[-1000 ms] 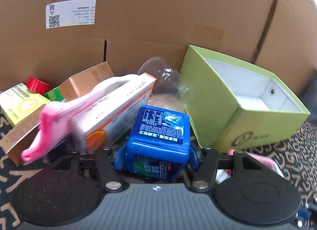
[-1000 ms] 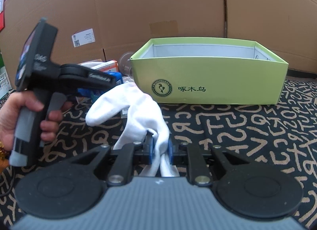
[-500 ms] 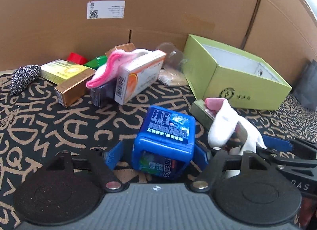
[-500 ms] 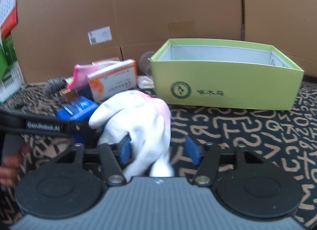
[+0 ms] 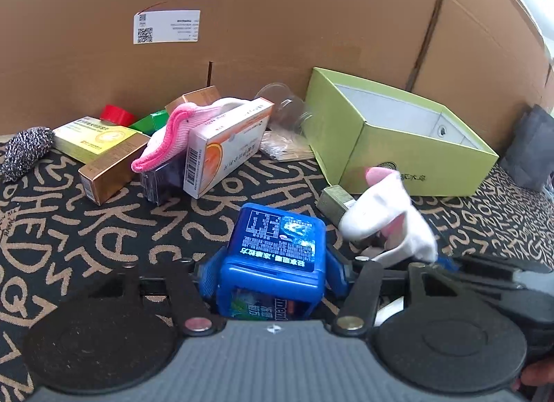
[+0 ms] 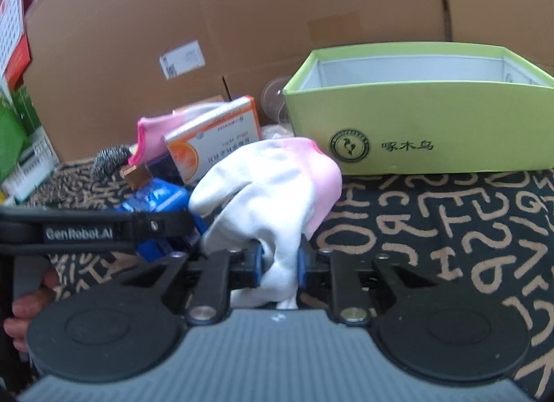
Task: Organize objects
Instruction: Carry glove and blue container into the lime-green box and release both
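Bench (image 5: 104,229) under black cloth with tan lettering. Directly on it: open green box (image 5: 398,159), gold carton (image 5: 110,166), yellow carton (image 5: 93,135), speckled grey bundle (image 5: 26,152).

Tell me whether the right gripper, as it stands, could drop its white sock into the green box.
Probably yes. The right gripper is clamped on the white sock, and the green box stands open-topped just ahead, with only bare patterned cloth between. It would have to lift over the near wall.

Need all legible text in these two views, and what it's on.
"GenRobot.AI": arm of the left gripper.
"啄木鸟", beside a round bird logo: front of the green box.
"ment...", cut off: side of the blue container.
Too small or blurred: blue container's top label, white sticker on the cardboard, orange-white medicine box, yellow box.
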`<state>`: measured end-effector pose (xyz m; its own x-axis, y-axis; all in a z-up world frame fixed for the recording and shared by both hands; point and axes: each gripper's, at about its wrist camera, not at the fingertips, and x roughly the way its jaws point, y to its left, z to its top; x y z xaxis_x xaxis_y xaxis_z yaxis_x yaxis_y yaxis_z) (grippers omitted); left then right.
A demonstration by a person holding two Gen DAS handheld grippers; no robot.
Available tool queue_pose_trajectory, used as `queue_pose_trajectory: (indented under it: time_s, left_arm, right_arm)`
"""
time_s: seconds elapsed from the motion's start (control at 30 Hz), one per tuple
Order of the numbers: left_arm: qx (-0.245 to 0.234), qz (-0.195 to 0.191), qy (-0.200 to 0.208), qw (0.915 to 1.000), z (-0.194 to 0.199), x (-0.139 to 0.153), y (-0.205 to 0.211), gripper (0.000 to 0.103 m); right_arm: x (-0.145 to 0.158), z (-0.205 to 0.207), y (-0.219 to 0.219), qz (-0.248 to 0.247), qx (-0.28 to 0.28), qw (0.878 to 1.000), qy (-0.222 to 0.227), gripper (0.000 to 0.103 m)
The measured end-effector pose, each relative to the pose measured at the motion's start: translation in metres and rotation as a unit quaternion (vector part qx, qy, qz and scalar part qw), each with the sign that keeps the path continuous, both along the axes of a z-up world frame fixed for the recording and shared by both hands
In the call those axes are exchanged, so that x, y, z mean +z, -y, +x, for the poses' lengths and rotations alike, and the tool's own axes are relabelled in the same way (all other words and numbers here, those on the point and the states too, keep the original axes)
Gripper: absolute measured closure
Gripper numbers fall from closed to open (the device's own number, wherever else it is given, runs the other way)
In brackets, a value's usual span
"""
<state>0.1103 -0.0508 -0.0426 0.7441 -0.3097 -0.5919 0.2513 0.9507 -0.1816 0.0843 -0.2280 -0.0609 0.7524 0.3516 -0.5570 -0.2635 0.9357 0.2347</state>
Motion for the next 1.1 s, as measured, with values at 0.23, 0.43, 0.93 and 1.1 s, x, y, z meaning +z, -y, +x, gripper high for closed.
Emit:
queue_pose_trajectory:
  time_s: [0.23, 0.43, 0.93, 1.1]
  left_arm:
    - [-0.01, -0.015, 0.022, 0.9996, -0.013, 0.016, 0.004, 0.041]
    - [-0.042, -0.034, 0.077, 0.9955, -0.023, 0.058, 0.012, 0.041]
    - [-0.117, -0.08, 0.133, 0.9808, 0.046, 0.134, 0.098, 0.041]
    - [-0.123, -0.09, 0.108, 0.9824, 0.09, 0.116, 0.134, 0.041]
  right_arm:
    - [0.03, -0.022, 0.01, -0.011, -0.016, 0.998, 0.062, 0.091]
    - [0.069, -0.031, 0.027, -0.008, -0.025, 0.992, 0.124, 0.091]
    - [0.138, 0.022, 0.092, -0.096, -0.107, 0.97, 0.199, 0.091]
    - [0.121, 0.066, 0.107, -0.156, -0.128, 0.965, 0.17, 0.091]
